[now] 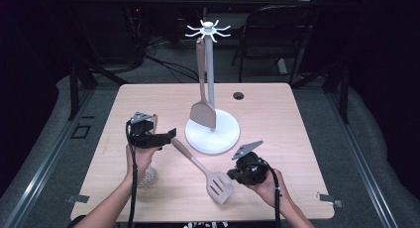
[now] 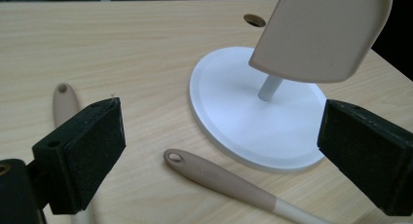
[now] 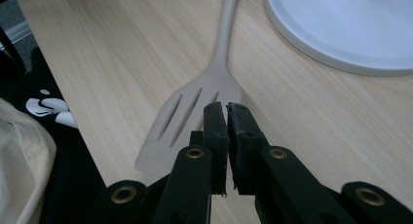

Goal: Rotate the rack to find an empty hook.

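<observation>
My right gripper [image 1: 236, 174] has its jaws pressed together; whether they nip the slotted spatula [image 1: 204, 171] I cannot tell, though in the right gripper view the closed tips sit right over the blade's near edge at about 6 o'clock from the slots [image 3: 185, 112]. My left gripper [image 1: 168, 136] stands spread wide with nothing between the pads [image 2: 92, 146], hanging over the handle end of that spatula [image 2: 175, 158], which lies just below and between the jaws in the left gripper view. The spatula's long axis runs from the hole end at roughly 10 o'clock, near the left gripper, down to the blade at 4 o'clock, near the right gripper, so each hand is nearer one end; I judge the left the better placed to close on the handle, since it is open and straddles it. The spatula rests flat on the pale wooden table [image 1: 277, 119], its handle just beside the round white base of the utensil stand [image 1: 213, 131], where a solid turner [image 1: 203, 111] hangs from a hook. A second handle [image 2: 64, 100] lies at 9 o'clock from the left jaws. The room around is dark, with a folding chair [image 1: 277, 34] behind the table.
</observation>
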Demonstrator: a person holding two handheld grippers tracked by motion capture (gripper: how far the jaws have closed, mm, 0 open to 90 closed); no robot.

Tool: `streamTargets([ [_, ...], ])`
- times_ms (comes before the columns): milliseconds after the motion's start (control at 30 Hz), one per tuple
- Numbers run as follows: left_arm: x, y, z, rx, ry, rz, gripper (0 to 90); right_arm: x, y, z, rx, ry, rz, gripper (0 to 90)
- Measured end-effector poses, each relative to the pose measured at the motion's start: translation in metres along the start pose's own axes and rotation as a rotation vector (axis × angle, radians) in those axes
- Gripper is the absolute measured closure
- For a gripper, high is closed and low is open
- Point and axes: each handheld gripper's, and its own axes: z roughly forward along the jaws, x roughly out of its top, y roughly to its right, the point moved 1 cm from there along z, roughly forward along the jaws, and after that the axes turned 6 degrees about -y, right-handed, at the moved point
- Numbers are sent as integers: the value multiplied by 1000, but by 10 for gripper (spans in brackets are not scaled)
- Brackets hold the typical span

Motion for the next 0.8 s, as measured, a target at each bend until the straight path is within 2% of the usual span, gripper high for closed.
streamTargets([
  [67, -3, 4, 3, -6, -24, 15, 39, 2, -4, 1, 6, 2, -13, 870],
  [133, -5, 7, 6, -2, -27, 7, 41, 5, -8, 5, 26, -2, -21, 870],
  [267, -10, 11, 11, -13, -47, 0, 49, 7, -19, 18, 48, -45, -57, 869],
  [400, -13, 11, 13, -11, -60, -19, 49, 6, -23, 27, 43, -90, -45, 870],
  [433, -14, 12, 13, -8, -56, -19, 49, 5, -22, 29, 46, -116, -45, 871],
  [467, -15, 13, 13, -8, -60, -18, 50, 4, -22, 31, 40, -114, -39, 874],
  [633, -19, 16, 16, -9, -76, -23, 54, -1, -14, 46, 33, -182, -19, 884],
  [767, -24, 20, 16, 1, -76, -25, 58, -4, -11, 56, 20, -245, -26, 887],
  [800, -25, 22, 17, 0, -80, -25, 58, -5, -11, 58, 21, -244, -20, 888],
])
